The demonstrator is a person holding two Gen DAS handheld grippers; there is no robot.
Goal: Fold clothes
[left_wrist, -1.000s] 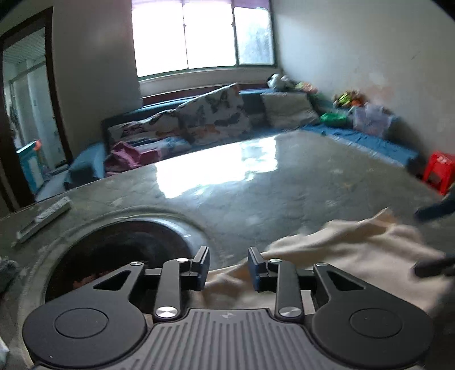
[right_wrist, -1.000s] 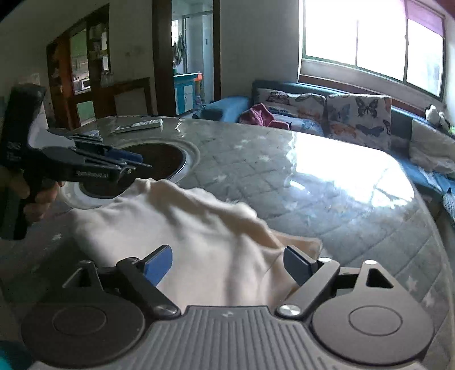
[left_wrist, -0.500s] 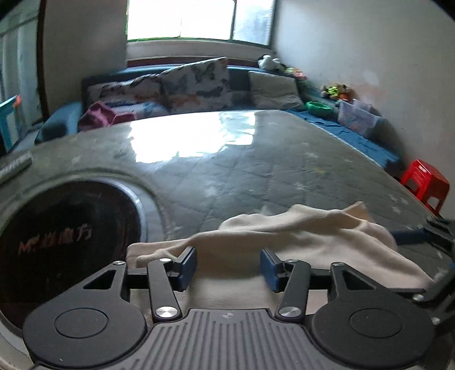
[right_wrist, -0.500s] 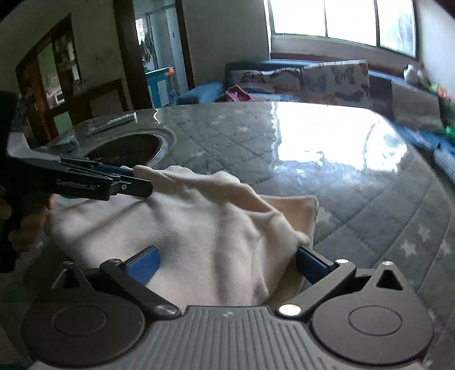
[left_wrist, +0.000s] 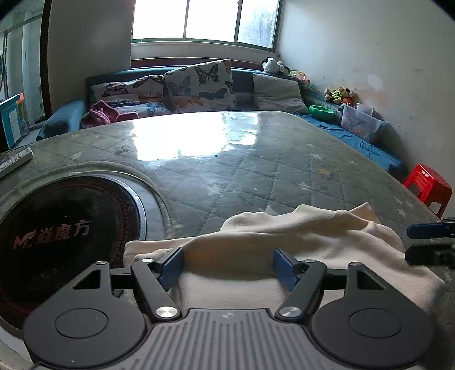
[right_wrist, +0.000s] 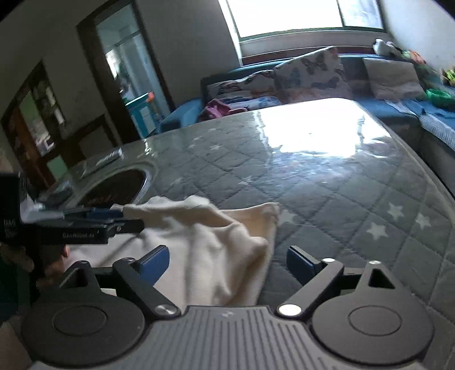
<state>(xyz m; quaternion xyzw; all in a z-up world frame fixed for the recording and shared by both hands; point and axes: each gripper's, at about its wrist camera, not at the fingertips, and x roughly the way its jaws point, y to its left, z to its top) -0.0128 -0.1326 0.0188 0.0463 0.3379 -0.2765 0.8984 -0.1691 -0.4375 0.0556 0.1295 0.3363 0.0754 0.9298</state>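
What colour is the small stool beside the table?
Red; the stool shows best in the left wrist view.

Quilted grey table (left_wrist: 256, 170) with cream garment (left_wrist: 298, 236), remote (left_wrist: 14, 160), round cooktop (left_wrist: 65, 236)

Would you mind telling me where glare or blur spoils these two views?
Left wrist view: sharp; window glare whites out the far table top; straight edges bow from the fisheye. Right wrist view: motion-blurred throughout, sofa and cloth smeared; the same glare patch burns out the table, and the window is overexposed.
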